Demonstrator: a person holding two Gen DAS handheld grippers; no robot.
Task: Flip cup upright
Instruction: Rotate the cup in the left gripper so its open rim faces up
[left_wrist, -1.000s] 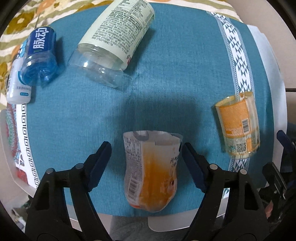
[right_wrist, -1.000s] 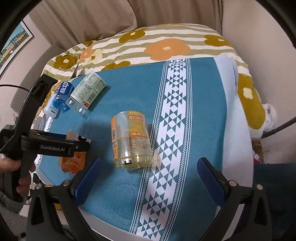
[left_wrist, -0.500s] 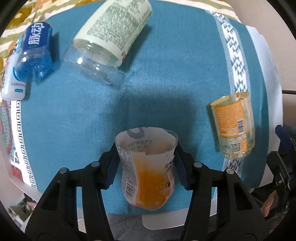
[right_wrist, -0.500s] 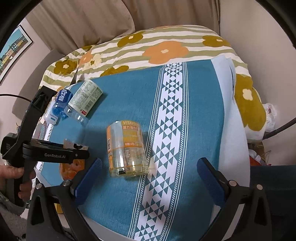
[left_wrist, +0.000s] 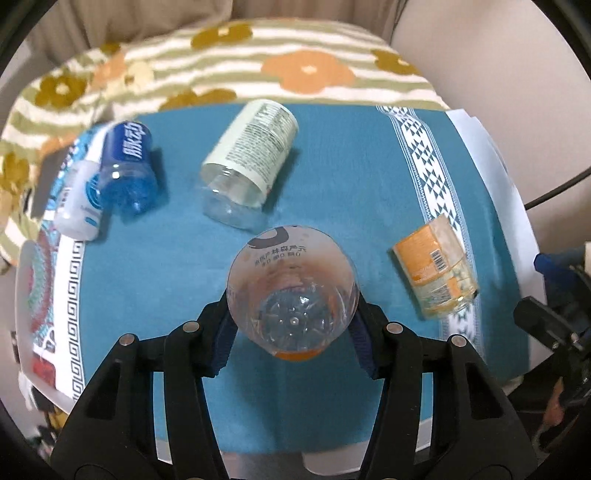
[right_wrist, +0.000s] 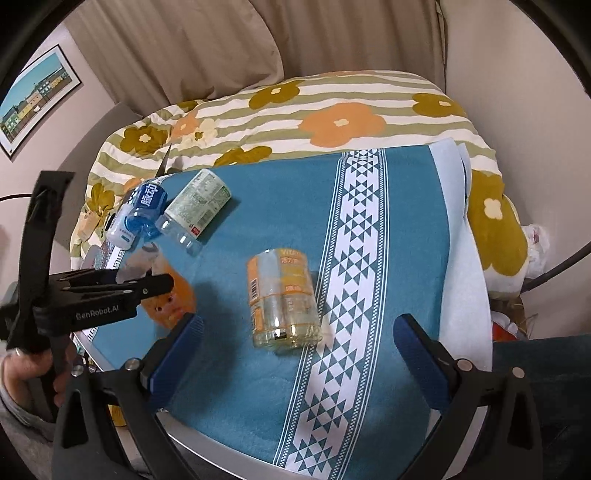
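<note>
My left gripper (left_wrist: 291, 325) is shut on an orange-labelled plastic cup (left_wrist: 292, 284) cut from a bottle. The cup is lifted off the blue cloth and tilted, its open mouth facing the left camera so I see down to its ribbed bottom. In the right wrist view the same cup (right_wrist: 173, 295) hangs tilted from the left gripper (right_wrist: 155, 286) above the cloth's near left edge. My right gripper (right_wrist: 295, 354) is open and empty, its blue pads either side of a second orange cup (right_wrist: 282, 297) lying on its side.
A blue tablecloth (left_wrist: 351, 177) with a white patterned band covers the table. A cream-labelled cup (left_wrist: 251, 162), a blue cup (left_wrist: 127, 170) and a white one (left_wrist: 75, 206) lie on their sides at the back left. A flowered bedspread (right_wrist: 332, 114) lies behind.
My left gripper closed on the orange cup, lifted it off the cloth and tipped it so its mouth turned toward the camera. The right gripper stayed open and shifted only slightly.
</note>
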